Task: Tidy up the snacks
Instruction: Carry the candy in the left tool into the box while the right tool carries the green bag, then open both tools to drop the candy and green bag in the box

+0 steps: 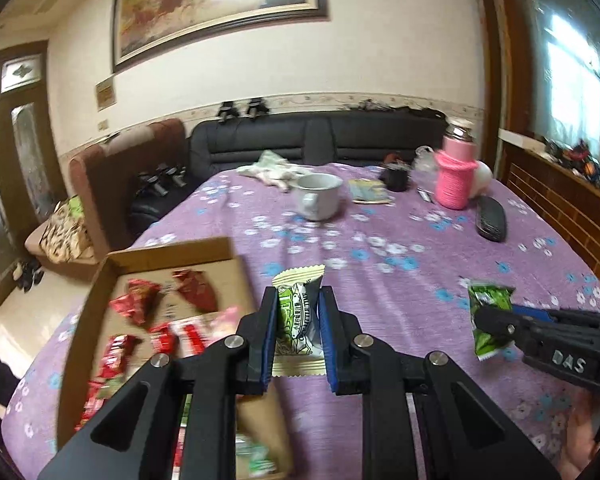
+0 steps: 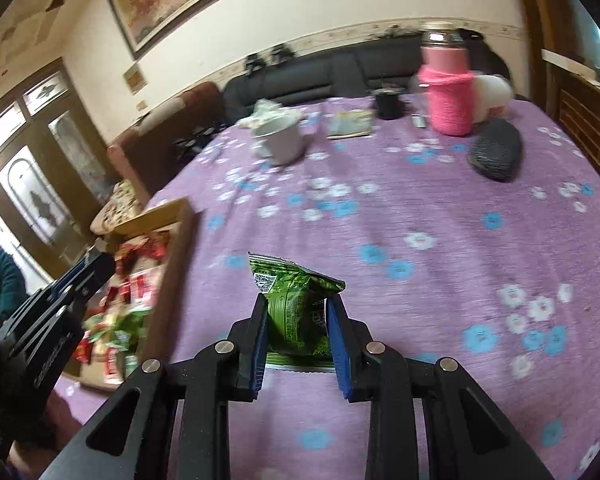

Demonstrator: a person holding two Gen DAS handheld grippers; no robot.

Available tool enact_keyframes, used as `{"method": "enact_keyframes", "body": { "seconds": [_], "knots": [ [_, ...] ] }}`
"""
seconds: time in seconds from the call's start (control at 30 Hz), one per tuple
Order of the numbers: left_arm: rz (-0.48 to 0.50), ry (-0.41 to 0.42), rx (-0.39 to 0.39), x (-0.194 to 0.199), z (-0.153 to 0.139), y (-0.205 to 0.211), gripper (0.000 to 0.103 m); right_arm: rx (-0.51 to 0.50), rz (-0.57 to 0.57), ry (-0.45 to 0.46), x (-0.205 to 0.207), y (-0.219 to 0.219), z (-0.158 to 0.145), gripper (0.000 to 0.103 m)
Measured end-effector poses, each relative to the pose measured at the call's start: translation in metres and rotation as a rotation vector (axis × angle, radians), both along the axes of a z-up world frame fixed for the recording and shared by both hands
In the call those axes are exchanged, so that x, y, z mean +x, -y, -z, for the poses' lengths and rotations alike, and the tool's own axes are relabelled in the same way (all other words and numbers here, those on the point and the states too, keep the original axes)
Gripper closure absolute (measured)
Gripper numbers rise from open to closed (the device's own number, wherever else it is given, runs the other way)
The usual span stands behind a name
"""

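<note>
My left gripper (image 1: 298,300) is shut on a green and cream snack packet (image 1: 299,320), held above the purple flowered tablecloth (image 1: 380,248). Just to its left lies an open cardboard box (image 1: 172,256) with several red and green snack packets (image 1: 140,304) inside. My right gripper (image 2: 298,304) is shut on a dark green snack packet (image 2: 296,300), also lifted over the cloth. In the left wrist view the right gripper (image 1: 480,316) shows at the right edge with its green packet (image 1: 488,300). In the right wrist view the left gripper (image 2: 96,264) hangs over the box (image 2: 172,220).
Farther back on the table stand a white mug (image 1: 318,196), a pink knitted flask (image 1: 456,172), a black remote (image 1: 490,218), a small booklet (image 1: 370,192), a dark cup (image 1: 396,178) and a crumpled cloth (image 1: 272,168). A black sofa (image 1: 320,136) runs behind; a wooden railing (image 1: 560,200) stands at right.
</note>
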State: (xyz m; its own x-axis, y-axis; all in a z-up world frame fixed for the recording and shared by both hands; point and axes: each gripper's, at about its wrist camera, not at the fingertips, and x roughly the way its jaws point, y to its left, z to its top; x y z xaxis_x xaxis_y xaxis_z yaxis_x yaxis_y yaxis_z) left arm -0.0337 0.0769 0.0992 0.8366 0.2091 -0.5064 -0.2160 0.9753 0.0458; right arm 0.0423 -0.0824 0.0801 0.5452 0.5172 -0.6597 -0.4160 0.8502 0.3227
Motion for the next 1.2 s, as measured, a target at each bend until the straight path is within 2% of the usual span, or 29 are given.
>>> {"method": "enact_keyframes", "body": {
  "seconds": [0.17,0.33,0.47,0.7,0.93,1.2],
  "knots": [
    [-0.104,-0.003,-0.051,-0.017,0.001,-0.058,0.084,0.007,-0.112,-0.019,-0.015,-0.056,-0.005,0.073],
    [-0.215,-0.043,-0.122,-0.038,0.019,-0.117,0.084,-0.021,-0.221,-0.031,-0.03,-0.116,0.0,0.072],
    [-0.262,-0.071,-0.12,-0.05,0.033,-0.141,0.084,-0.04,-0.268,-0.057,-0.034,-0.15,0.008,0.072],
    [-0.273,-0.111,-0.166,-0.052,0.051,-0.158,0.084,-0.083,-0.285,-0.041,-0.025,-0.194,0.013,0.072],
    [-0.275,-0.126,-0.197,-0.046,0.056,-0.163,0.083,-0.094,-0.276,-0.087,-0.011,-0.217,0.031,0.072],
    [-0.282,-0.12,-0.143,-0.045,0.053,-0.154,0.083,-0.122,-0.279,-0.086,-0.008,-0.223,0.046,0.072]
  ]
}}
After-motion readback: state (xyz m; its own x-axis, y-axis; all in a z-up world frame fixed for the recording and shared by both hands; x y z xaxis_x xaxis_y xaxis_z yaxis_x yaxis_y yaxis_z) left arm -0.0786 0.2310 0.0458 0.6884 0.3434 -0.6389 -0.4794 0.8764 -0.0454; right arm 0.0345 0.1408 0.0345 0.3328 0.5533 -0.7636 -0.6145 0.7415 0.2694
